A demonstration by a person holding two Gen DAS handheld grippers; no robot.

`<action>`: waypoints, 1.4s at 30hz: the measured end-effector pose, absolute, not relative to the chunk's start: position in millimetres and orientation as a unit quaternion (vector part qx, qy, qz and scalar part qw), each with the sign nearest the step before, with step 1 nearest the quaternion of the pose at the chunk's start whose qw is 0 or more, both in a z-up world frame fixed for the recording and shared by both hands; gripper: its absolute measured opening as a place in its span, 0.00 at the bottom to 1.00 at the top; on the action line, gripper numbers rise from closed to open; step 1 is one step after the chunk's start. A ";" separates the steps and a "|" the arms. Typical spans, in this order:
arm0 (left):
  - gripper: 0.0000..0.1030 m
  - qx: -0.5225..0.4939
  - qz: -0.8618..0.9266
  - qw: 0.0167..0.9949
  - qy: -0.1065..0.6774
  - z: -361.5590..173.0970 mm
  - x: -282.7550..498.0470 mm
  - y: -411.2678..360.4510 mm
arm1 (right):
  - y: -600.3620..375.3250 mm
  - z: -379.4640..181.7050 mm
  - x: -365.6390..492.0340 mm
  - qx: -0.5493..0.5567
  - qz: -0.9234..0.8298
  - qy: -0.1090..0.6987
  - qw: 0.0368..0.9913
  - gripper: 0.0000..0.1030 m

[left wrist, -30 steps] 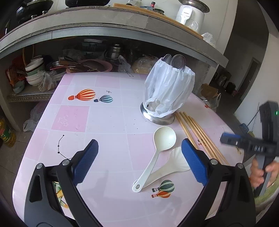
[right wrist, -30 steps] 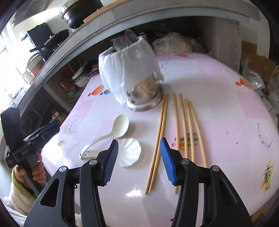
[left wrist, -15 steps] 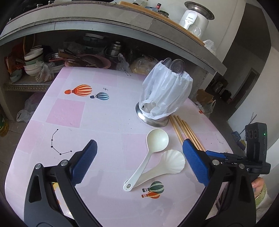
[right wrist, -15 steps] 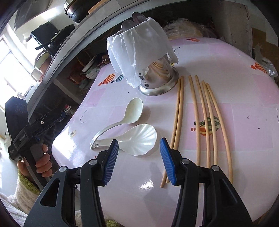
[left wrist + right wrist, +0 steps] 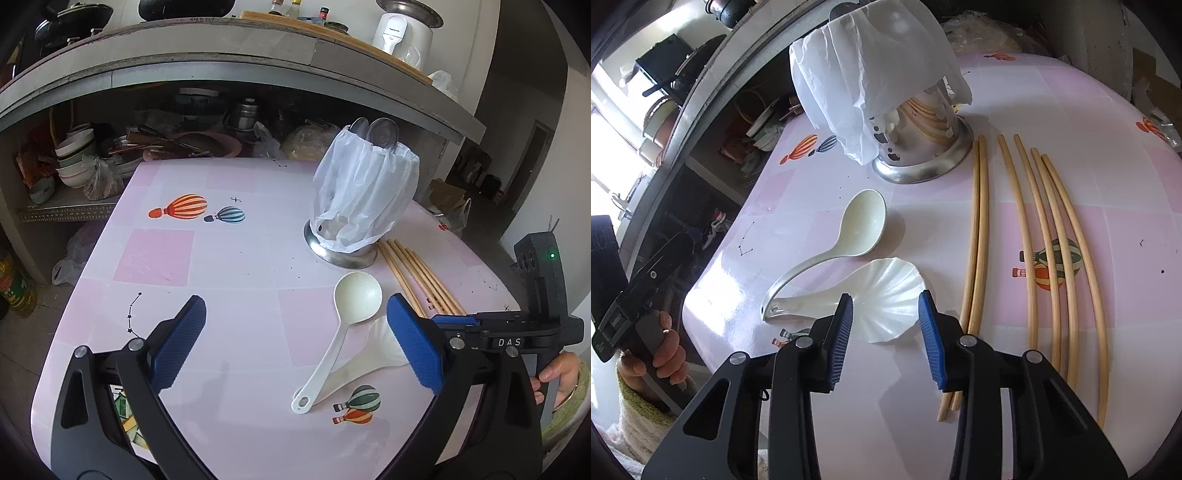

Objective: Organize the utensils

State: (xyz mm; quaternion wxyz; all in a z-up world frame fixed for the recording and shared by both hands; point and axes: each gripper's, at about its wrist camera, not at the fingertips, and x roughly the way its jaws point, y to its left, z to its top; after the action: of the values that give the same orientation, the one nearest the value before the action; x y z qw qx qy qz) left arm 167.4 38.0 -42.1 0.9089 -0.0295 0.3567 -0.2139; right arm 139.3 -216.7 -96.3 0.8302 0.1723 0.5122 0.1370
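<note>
While jaws narrow: right gripper straddles the shell-shaped spoon, pads not yet touching.
Spoon position: flat on pink surface, just left of 2 chopsticks.
Long axis: handle runs left, toward left gripper.
Left gripper: wide, empty.
Nearer hand: right.
</note>
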 end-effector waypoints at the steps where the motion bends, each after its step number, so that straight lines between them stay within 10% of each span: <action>1: 0.92 -0.029 -0.213 0.909 0.357 -42.5 167.8 38.5 | -216.2 -97.5 141.6 0.167 0.132 0.514 0.831 0.34; 42: 0.92 -0.025 -0.215 0.910 0.354 -37.6 167.4 39.7 | -209.9 -127.4 166.0 0.150 0.144 0.535 0.819 0.10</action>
State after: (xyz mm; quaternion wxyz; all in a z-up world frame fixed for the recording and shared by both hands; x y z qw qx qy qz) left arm 167.4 39.7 -37.6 0.9100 -0.0253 0.3535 -0.2153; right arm 166.0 -209.9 -127.4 0.8189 0.1497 0.5349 0.1442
